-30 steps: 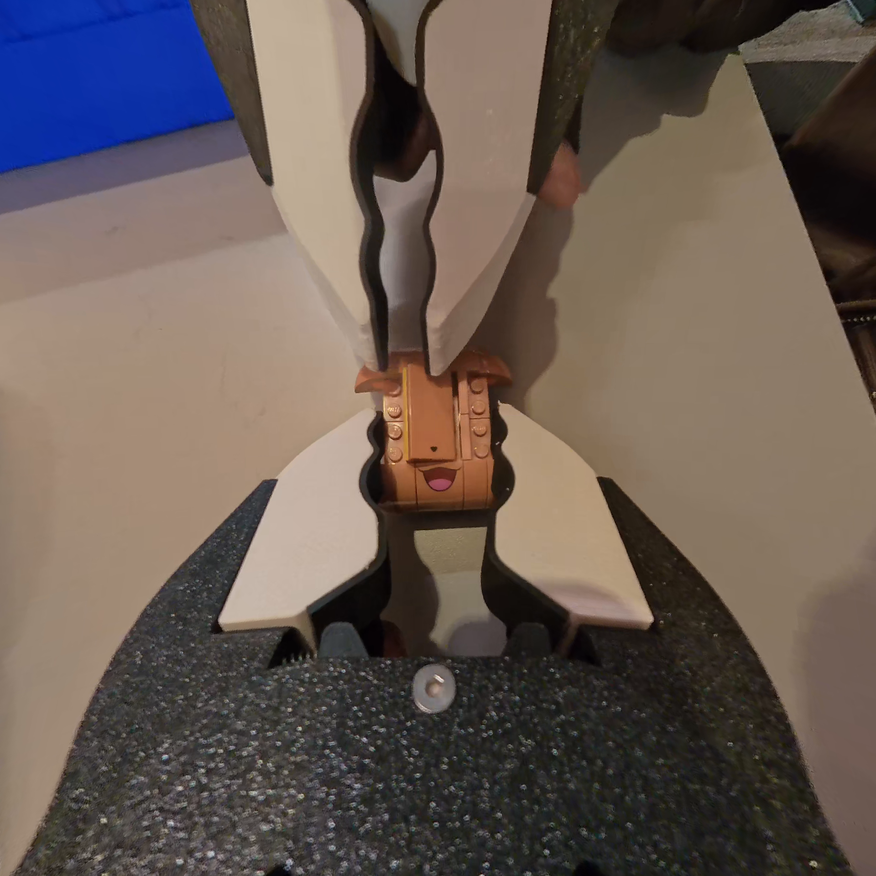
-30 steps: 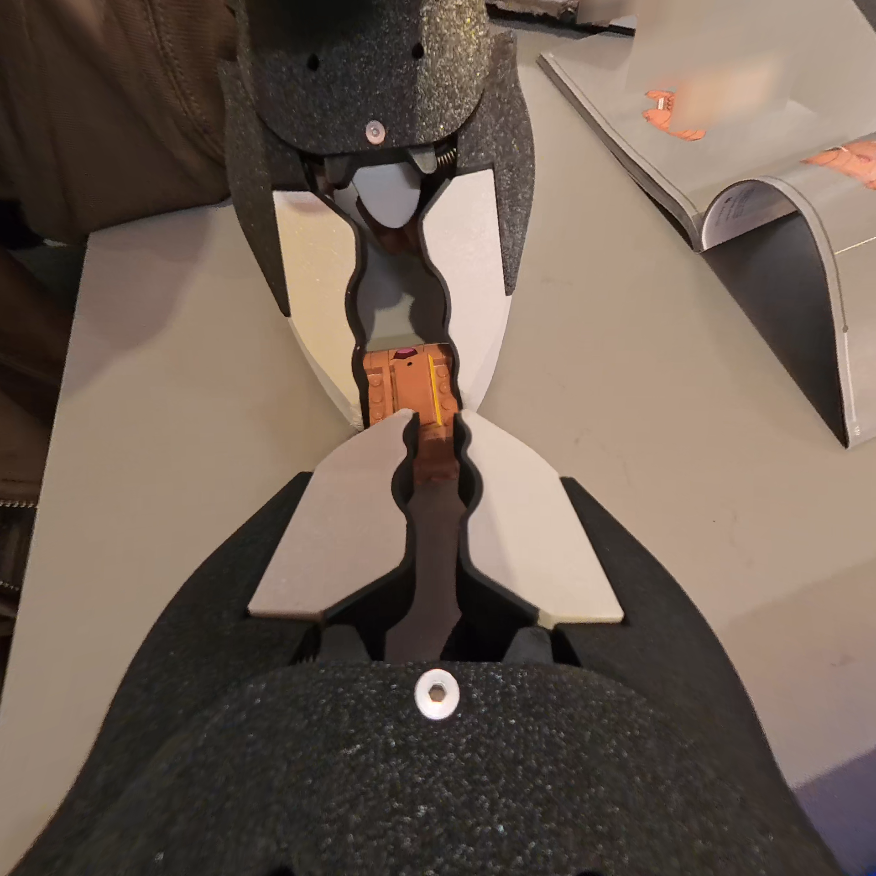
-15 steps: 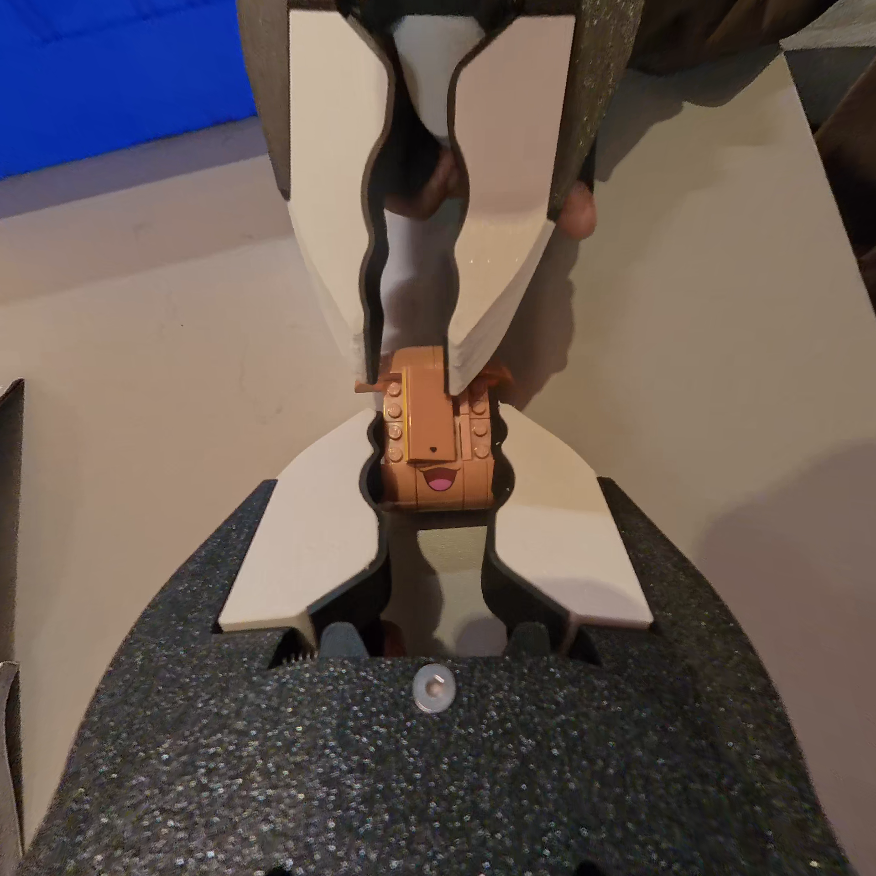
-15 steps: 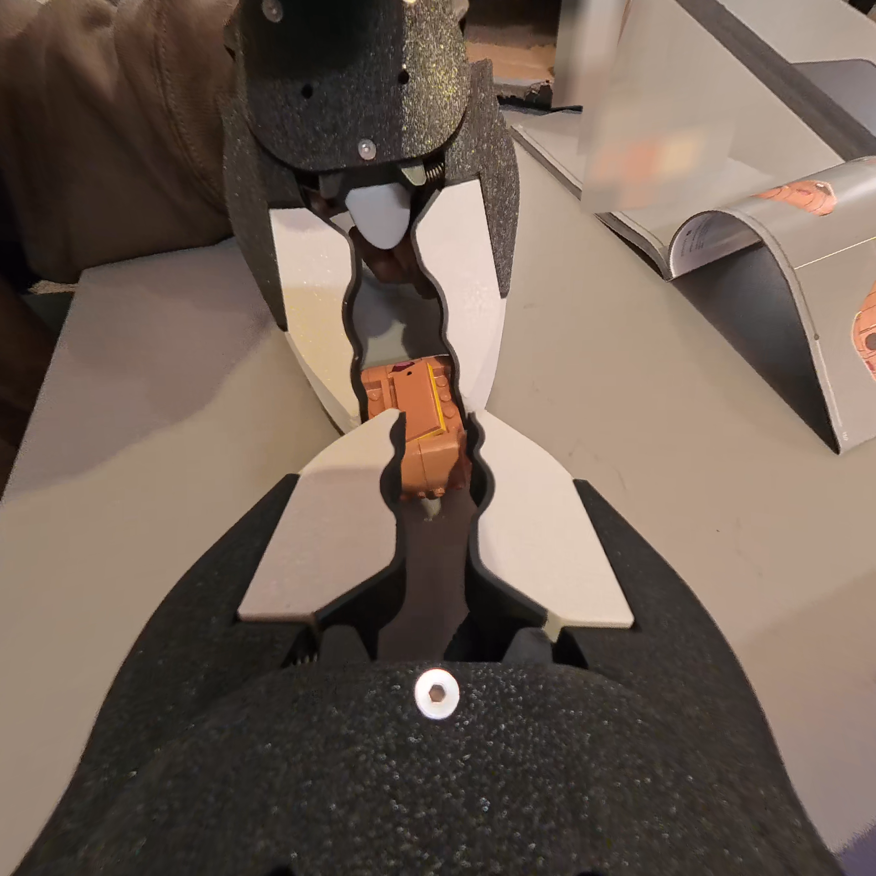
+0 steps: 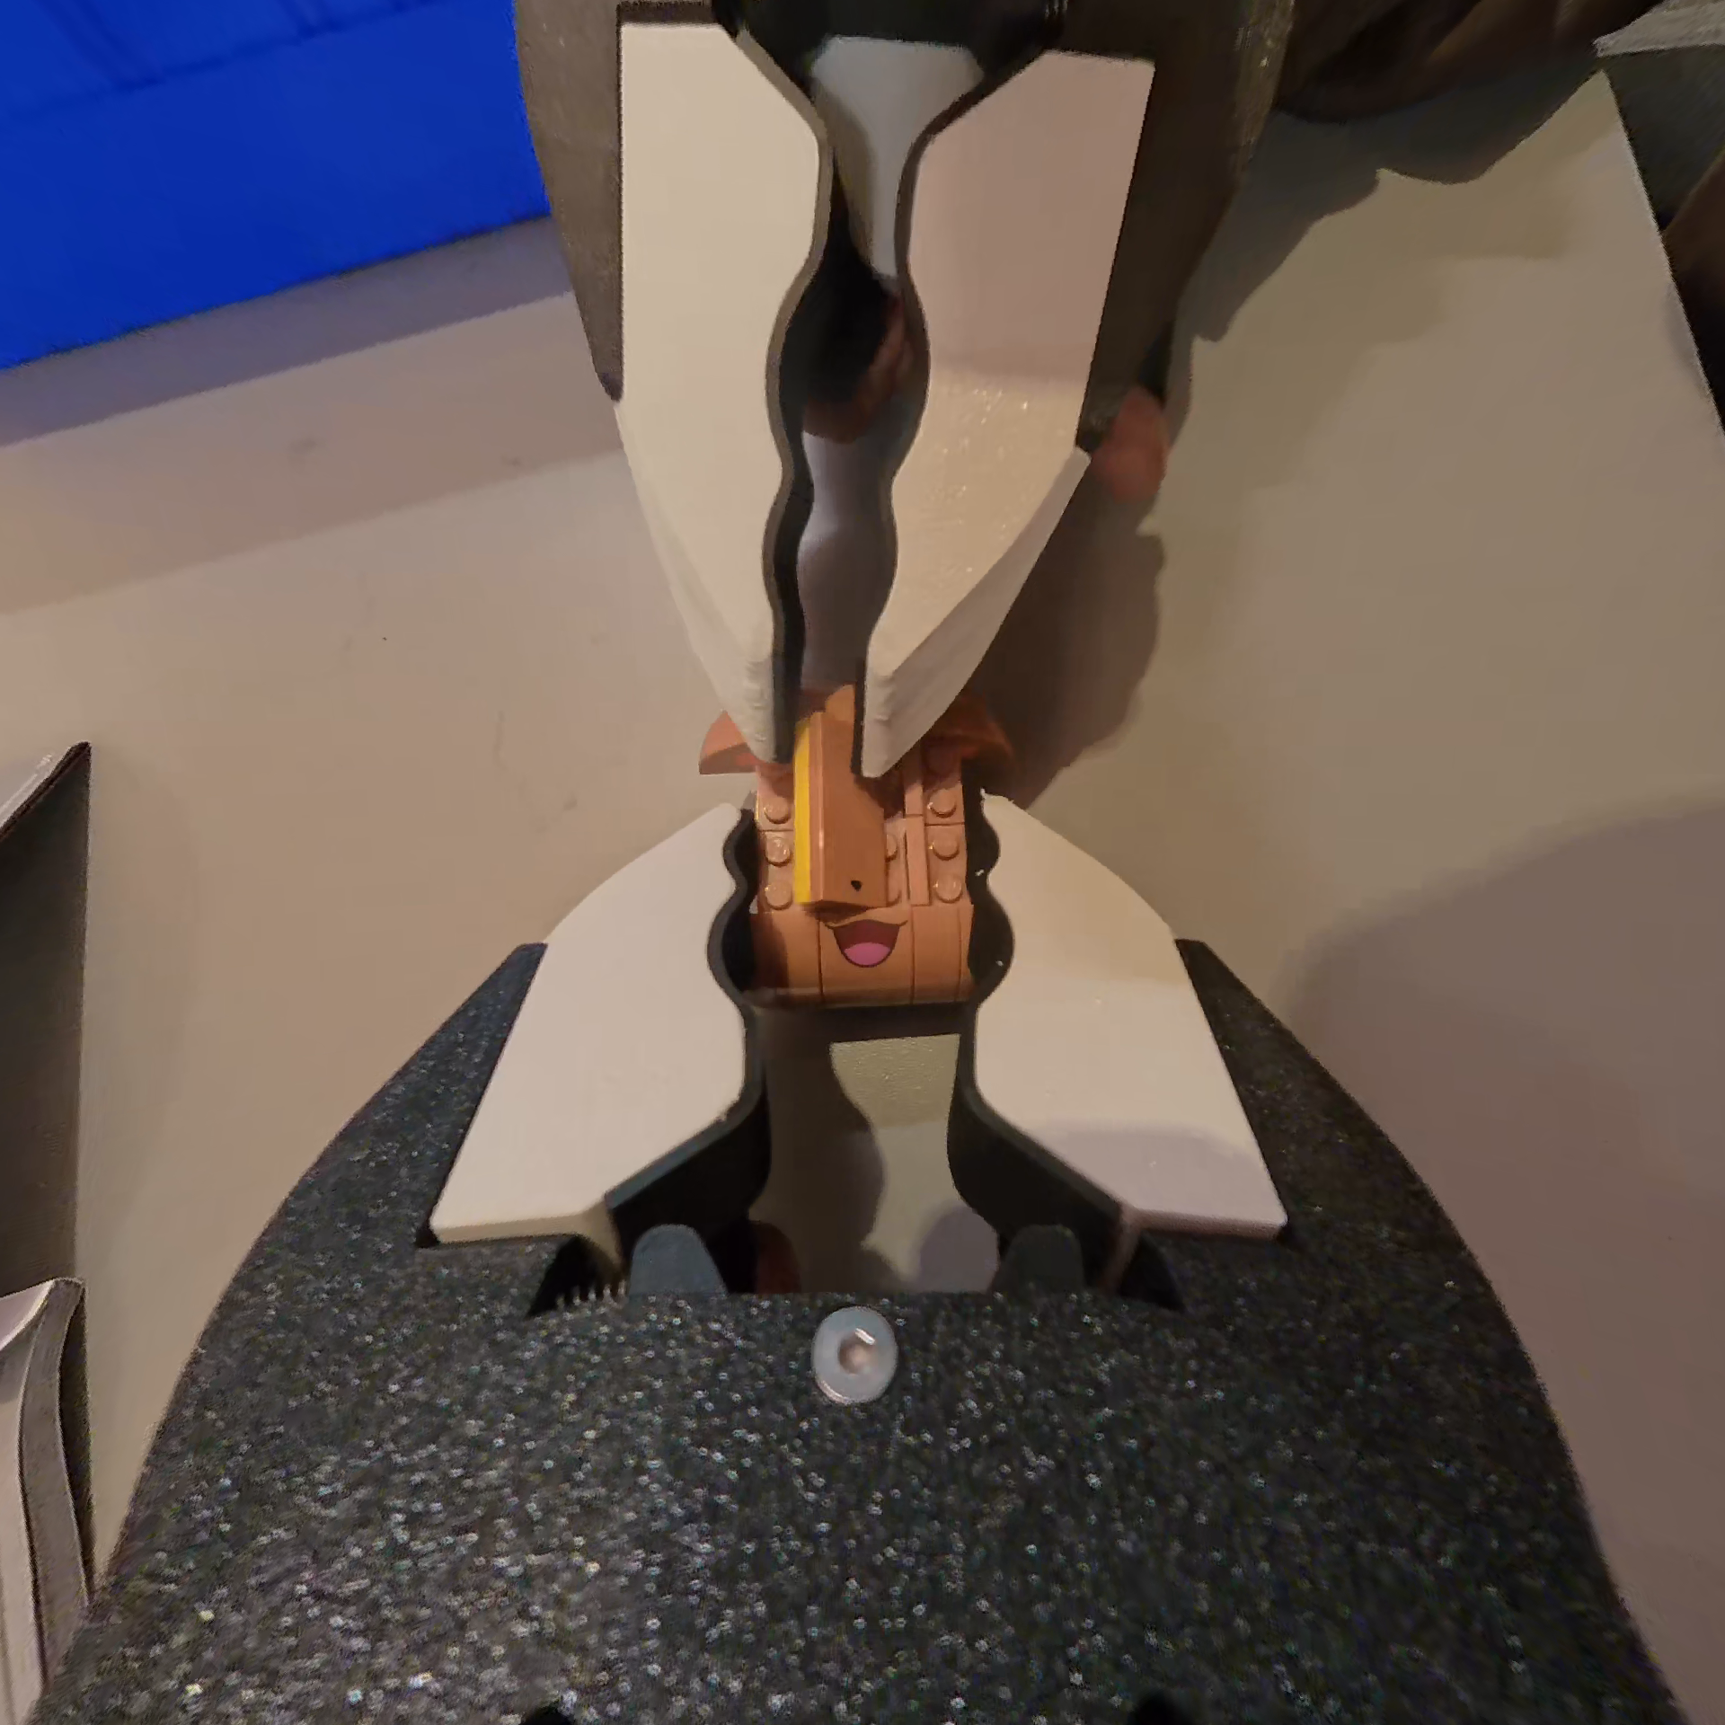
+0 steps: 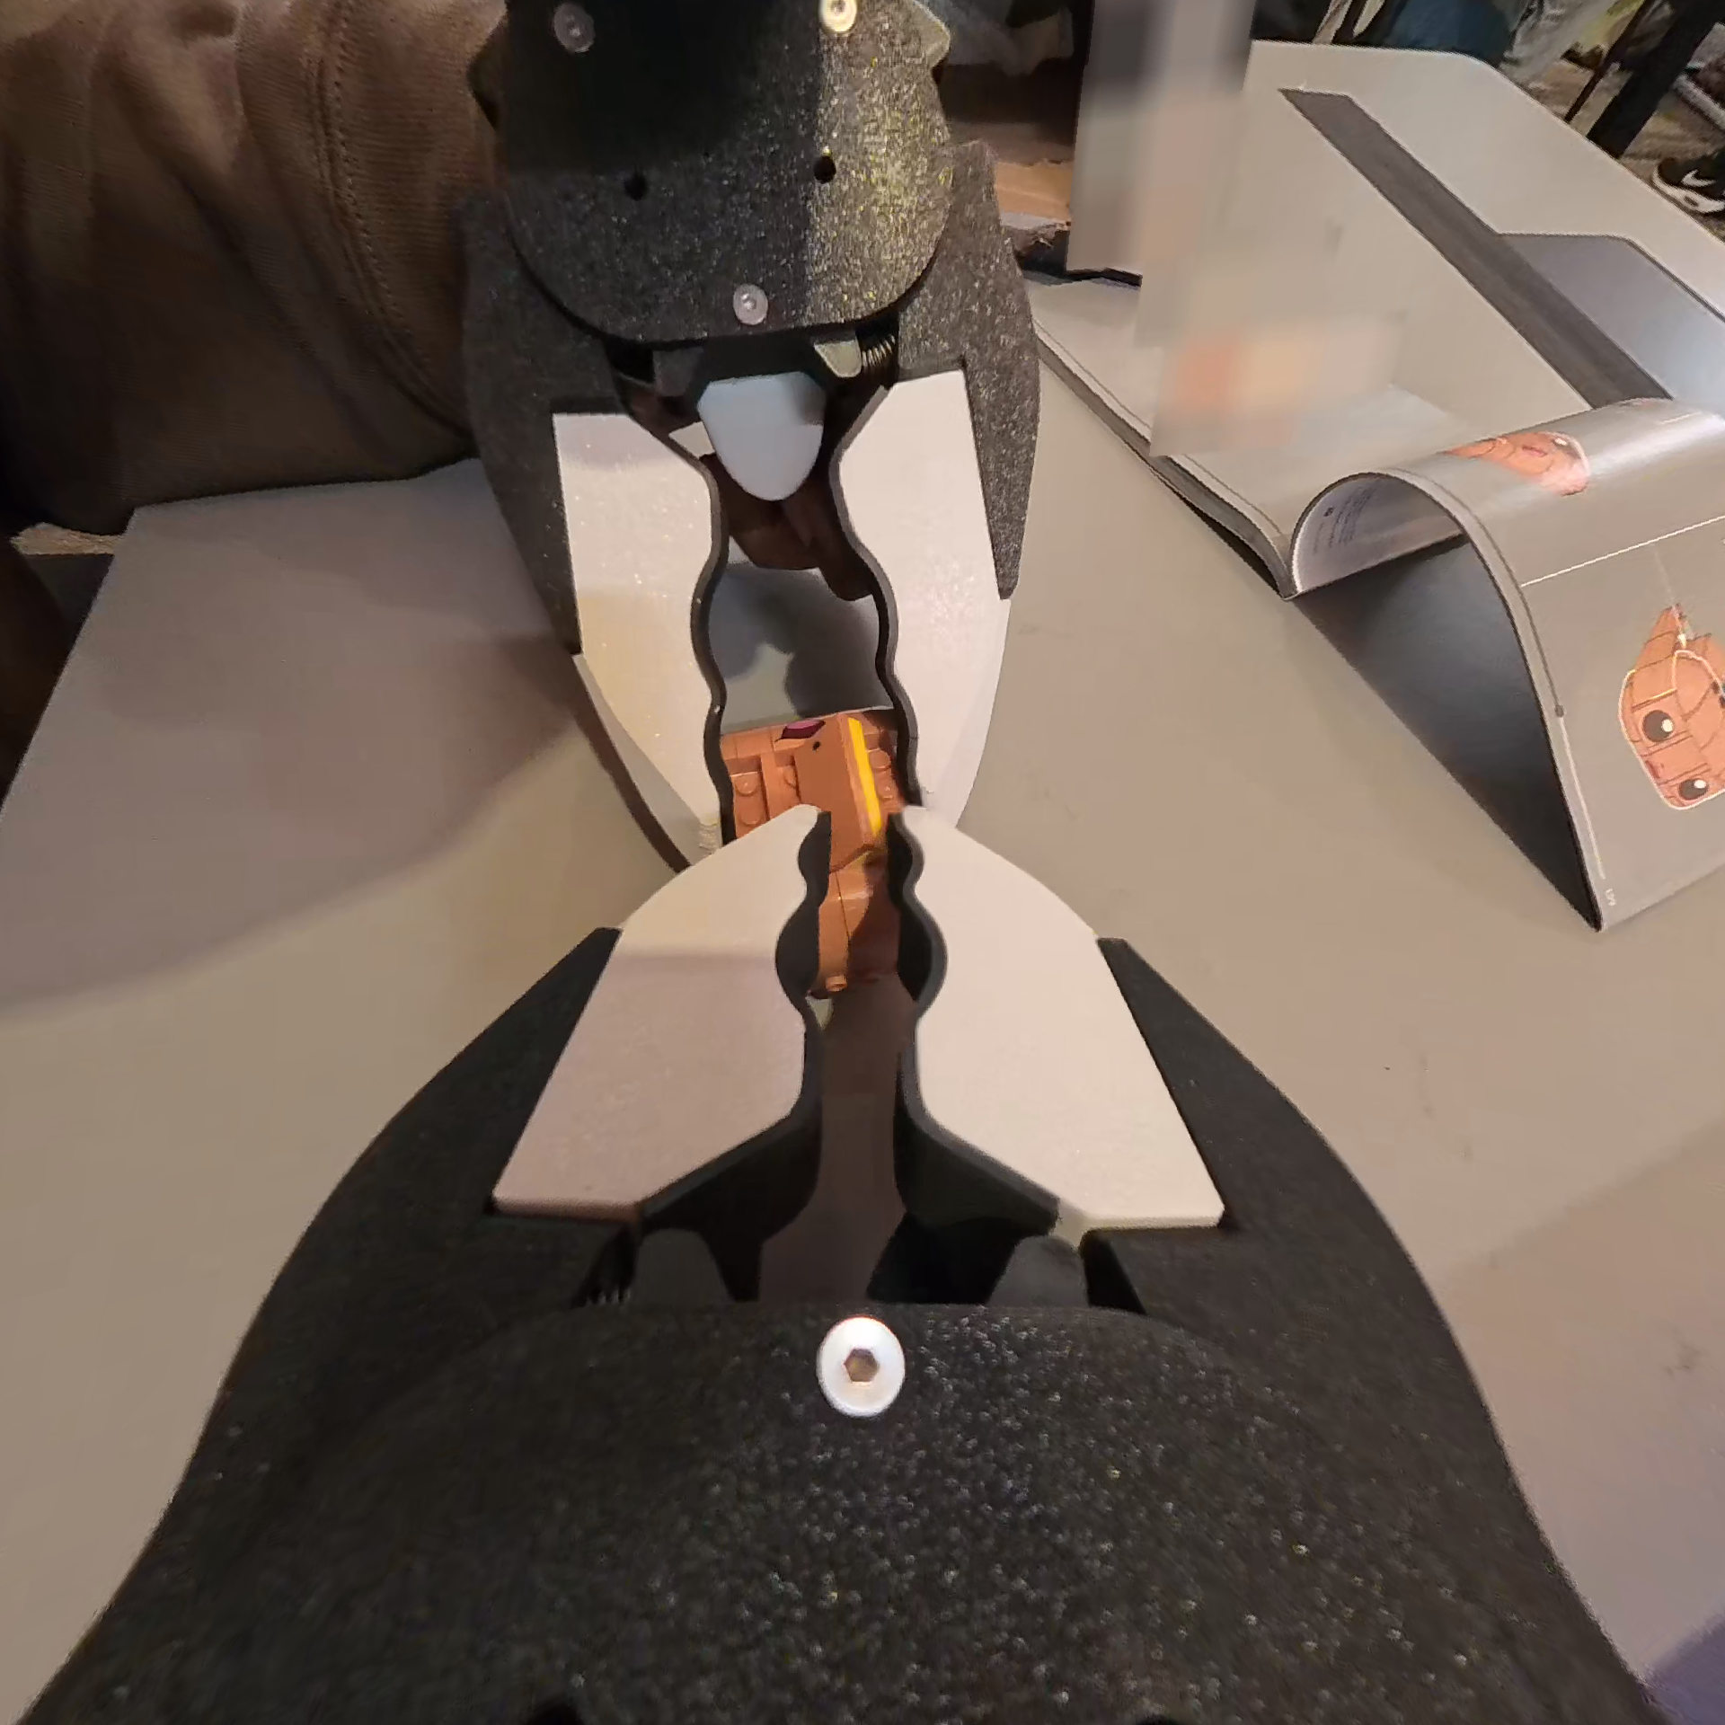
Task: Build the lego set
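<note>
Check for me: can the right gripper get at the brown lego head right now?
Probably yes: the right gripper already pinches the raised centre strip of the brown lego head, which the left gripper clamps by its sides.

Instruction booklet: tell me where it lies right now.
In the right wrist view, the open instruction booklet lies on the table, upper right, beyond the two grippers.

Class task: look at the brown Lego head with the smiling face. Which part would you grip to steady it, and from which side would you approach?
Grip the Lego head across its two flat side walls, coming from the mouth end, as the left gripper does. Those sides are parallel and smooth. That leaves the studded top and its loose centre strip free for the right gripper, which pinches it from the opposite end.
</note>
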A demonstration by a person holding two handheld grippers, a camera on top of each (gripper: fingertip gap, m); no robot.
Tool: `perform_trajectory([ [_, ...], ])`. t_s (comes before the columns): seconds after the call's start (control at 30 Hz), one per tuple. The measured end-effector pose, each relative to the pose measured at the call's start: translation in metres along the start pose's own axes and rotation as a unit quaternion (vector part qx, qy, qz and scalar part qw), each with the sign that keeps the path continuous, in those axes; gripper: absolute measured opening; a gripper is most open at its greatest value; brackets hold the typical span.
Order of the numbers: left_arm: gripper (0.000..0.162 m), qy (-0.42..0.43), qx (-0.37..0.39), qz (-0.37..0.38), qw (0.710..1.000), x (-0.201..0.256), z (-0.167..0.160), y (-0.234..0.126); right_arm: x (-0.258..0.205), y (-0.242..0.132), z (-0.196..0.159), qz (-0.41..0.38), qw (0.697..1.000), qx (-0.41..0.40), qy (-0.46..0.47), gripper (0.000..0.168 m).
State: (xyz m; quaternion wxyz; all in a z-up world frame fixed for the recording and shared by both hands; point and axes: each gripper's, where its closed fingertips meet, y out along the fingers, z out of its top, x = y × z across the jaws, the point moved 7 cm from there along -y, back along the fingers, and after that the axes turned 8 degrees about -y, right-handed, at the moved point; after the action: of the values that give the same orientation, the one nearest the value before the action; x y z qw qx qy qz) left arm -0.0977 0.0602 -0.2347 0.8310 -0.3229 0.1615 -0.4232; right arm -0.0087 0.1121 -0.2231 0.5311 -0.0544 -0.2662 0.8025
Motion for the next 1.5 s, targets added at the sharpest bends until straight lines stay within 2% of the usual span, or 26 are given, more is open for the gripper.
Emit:
perform_trajectory([
  [0.2,0.043,0.008,-0.002,0.005,1.0,0.001,0.001,0.002,0.003,-0.004,0.0,0.051,0.995,0.003,0.089,0.007],
  [0.4,0.043,0.015,-0.001,0.008,1.0,0.003,0.002,0.003,0.008,-0.01,-0.002,0.112,0.971,0.013,0.213,0.006],
  [0.67,0.043,0.014,-0.004,0.009,1.0,0.002,0.001,0.004,0.013,-0.015,-0.002,0.095,0.975,0.009,0.202,0.004],
  [0.83,0.043,0.014,-0.002,0.007,1.0,0.003,0.001,0.004,0.011,-0.022,0.0,0.177,0.944,0.037,0.276,0.001],
  [1.23,0.043,0.011,-0.008,-0.001,1.0,0.004,0.0,0.006,0.016,-0.022,-0.003,0.086,0.983,-0.012,0.163,0.01],
  [1.37,0.043,0.013,-0.02,-0.008,1.0,0.005,-0.003,0.006,0.007,-0.031,-0.005,0.102,0.988,-0.009,0.113,0.012],
  [1.5,0.043,0.012,-0.016,-0.017,1.0,0.006,-0.003,0.007,-0.016,-0.046,-0.013,0.151,0.987,-0.019,0.048,0.014],
])
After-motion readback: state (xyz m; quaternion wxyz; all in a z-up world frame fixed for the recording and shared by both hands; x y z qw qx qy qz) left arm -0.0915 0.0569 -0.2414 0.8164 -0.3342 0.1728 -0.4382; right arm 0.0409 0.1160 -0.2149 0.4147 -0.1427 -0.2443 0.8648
